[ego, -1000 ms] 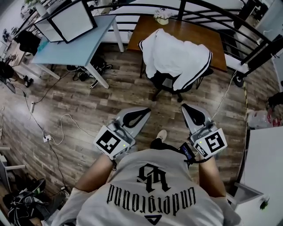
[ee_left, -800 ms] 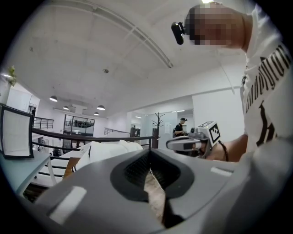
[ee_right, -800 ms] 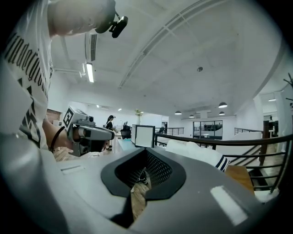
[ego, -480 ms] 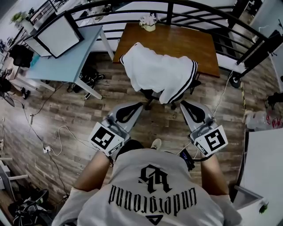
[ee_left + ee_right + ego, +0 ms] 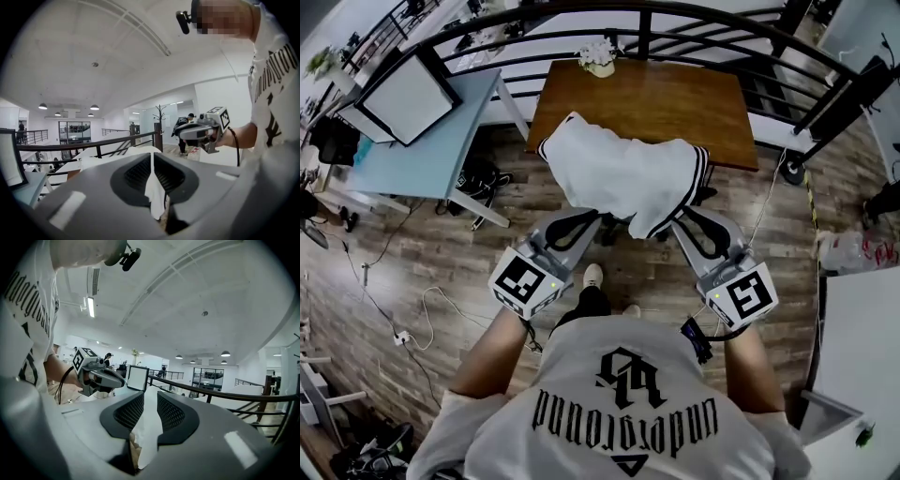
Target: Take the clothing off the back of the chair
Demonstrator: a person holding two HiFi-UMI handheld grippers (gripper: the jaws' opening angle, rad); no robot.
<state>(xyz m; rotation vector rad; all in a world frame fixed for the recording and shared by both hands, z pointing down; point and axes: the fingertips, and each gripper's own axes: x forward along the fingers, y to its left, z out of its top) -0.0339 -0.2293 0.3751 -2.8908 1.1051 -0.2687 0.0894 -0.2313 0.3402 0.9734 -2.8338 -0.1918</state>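
Note:
A white garment [image 5: 619,178] with black-striped trim hangs over the back of a dark office chair [image 5: 705,194], which stands against a brown wooden table [image 5: 656,94]. My left gripper [image 5: 581,223] points at the garment's lower left edge, with its jaws shut and nothing held. In the left gripper view only a thin slit shows between the pads of the left gripper [image 5: 153,161], with white cloth [image 5: 154,197] beyond it. My right gripper [image 5: 692,217] is at the garment's lower right edge. Its jaws are opening, and the garment [image 5: 149,427] shows through the gap, not pinched.
A light blue desk [image 5: 431,150] with a monitor [image 5: 403,94] stands to the left. A black railing [image 5: 581,14] curves behind the table, which carries a flower pot [image 5: 600,58]. Cables [image 5: 403,319] lie on the wooden floor at the left. A white tabletop [image 5: 862,356] stands at the right.
The person has walked up to the chair. Both grippers have come forward from well short of the garment to its lower edge.

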